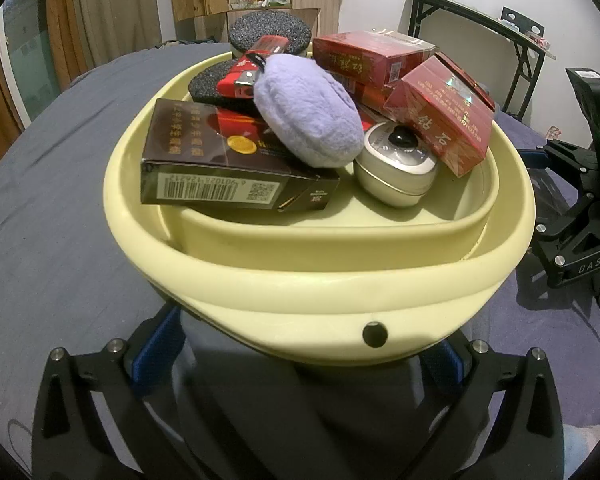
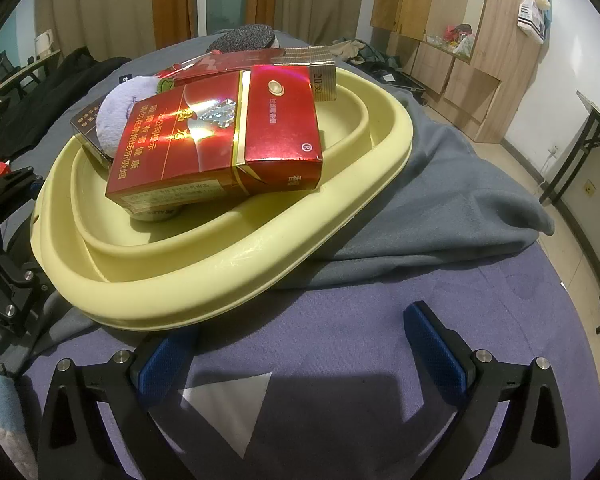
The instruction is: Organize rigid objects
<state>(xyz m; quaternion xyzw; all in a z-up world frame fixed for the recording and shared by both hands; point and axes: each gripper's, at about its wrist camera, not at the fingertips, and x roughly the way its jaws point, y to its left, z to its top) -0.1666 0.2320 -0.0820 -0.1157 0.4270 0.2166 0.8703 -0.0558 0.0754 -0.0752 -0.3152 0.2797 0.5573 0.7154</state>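
Grey blanket [image 2: 440, 200] covers the bed, purple sheet [image 2: 340, 320] in front of it. Pale yellow basin [image 1: 320, 284] sits on the blanket, with a smaller yellow tray [image 1: 324, 236] nested inside; all the task items are piled in that tray.

Contents, big to small:
- dark brown carton [image 1: 228, 160] at the left, barcode side facing the left wrist camera
- red cigarette pack [image 2: 220, 140] propped on the right side, tilted, resting over a round tin
- second red pack [image 1: 368, 56] behind it
- lilac plush puff [image 1: 308, 112] leaning mid-pile
- round cream tin [image 1: 396, 168] on the tray floor
- red lighter [image 1: 260, 64] at the back, against a dark speckled pad [image 1: 210, 84]

Left gripper [image 1: 300, 348]: jaws spread wide, straddling the basin's near wall, pads not pressing on it. Right gripper [image 2: 304, 352]: jaws released, empty, over the purple sheet just beside the basin rim.
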